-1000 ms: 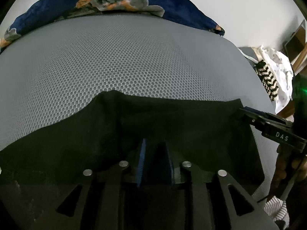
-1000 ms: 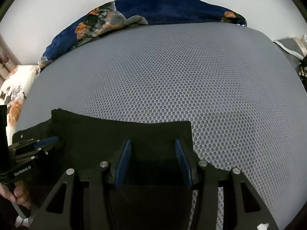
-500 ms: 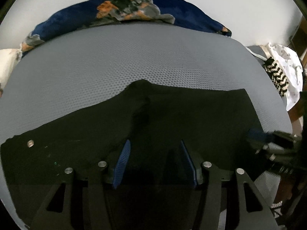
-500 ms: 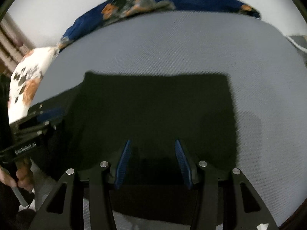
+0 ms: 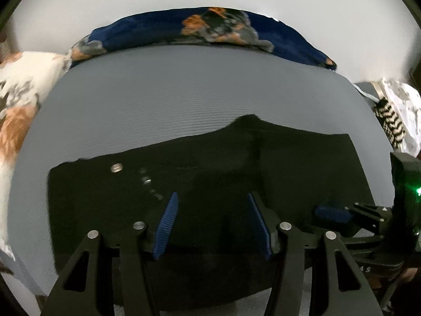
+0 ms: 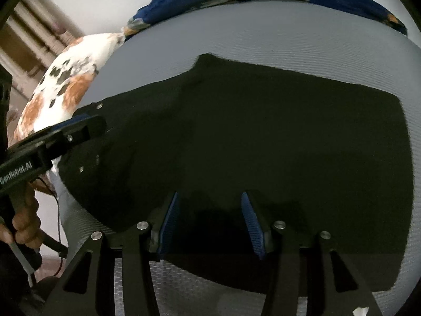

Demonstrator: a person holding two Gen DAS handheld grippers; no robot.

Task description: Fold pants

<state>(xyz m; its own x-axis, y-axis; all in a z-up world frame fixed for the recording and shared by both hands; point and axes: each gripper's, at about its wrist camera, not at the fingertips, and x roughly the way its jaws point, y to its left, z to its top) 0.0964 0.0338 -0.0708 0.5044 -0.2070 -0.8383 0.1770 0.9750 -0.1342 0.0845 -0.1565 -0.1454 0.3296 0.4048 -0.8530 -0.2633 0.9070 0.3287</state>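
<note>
Black pants (image 5: 210, 173) lie flat, folded, on a grey mesh surface (image 5: 184, 92); they also fill the right wrist view (image 6: 263, 137). A metal button (image 5: 116, 168) shows near their left end. My left gripper (image 5: 213, 223) is open and empty, above the pants' near edge. My right gripper (image 6: 210, 223) is open and empty, above the pants' near part. The right gripper shows at the right of the left wrist view (image 5: 342, 218). The left gripper shows at the left of the right wrist view (image 6: 79, 129).
A dark blue floral blanket (image 5: 210, 29) lies along the far edge. A white and orange patterned pillow (image 6: 65, 84) sits at the left. White and striped cloth (image 5: 392, 123) lies off the right edge. A wall stands behind.
The left gripper's fingers went from nearly shut on the pants to open. Both grippers have lifted and pulled back from the pants. More of the pants shows now.
</note>
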